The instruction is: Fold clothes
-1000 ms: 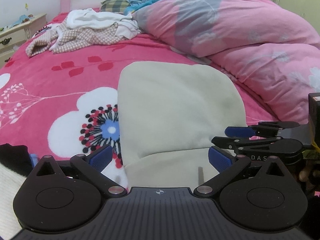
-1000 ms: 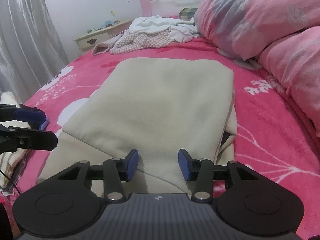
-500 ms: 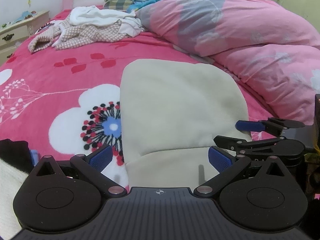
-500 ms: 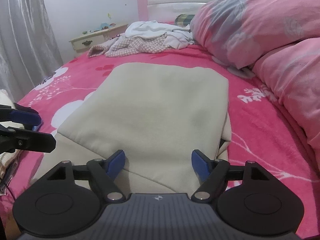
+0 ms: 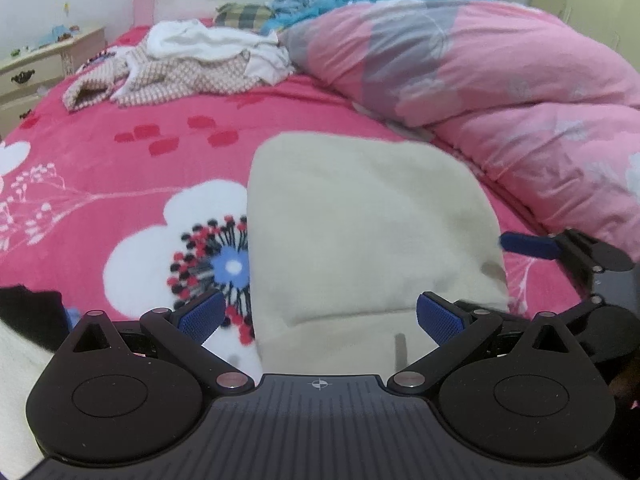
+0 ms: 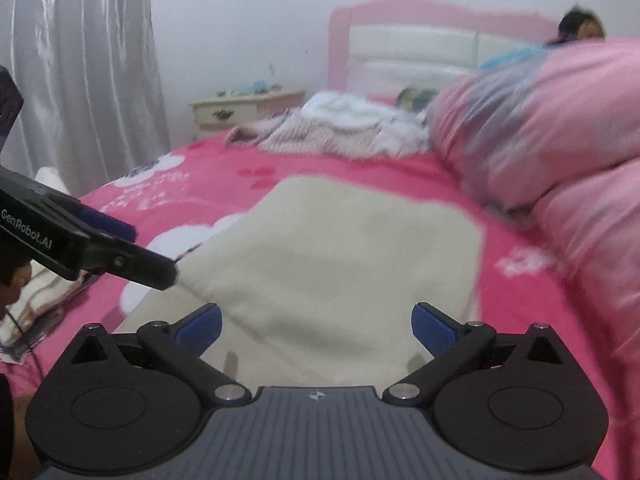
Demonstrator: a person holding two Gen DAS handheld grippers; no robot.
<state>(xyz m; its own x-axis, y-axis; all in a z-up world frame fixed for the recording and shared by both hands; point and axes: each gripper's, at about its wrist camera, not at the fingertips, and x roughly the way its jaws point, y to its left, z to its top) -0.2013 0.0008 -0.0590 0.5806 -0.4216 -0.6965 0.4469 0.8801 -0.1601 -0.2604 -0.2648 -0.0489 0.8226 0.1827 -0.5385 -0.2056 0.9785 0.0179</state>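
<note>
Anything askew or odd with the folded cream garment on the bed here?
Mostly tidy. The cream garment lies flat, but a lower layer sticks out past the top fold at the near edge, and a small dark mark sits near its right edge. Both grippers are open.

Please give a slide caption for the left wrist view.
Open left gripper hovers over a folded beige garment on a pink floral bedspread.

Left tongs (image 5: 320, 316) and right tongs (image 6: 316, 326) gape wide (2 empty).

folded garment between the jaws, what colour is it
Plain cream-beige folded garment, no pattern; clearest in the left wrist view.
</note>
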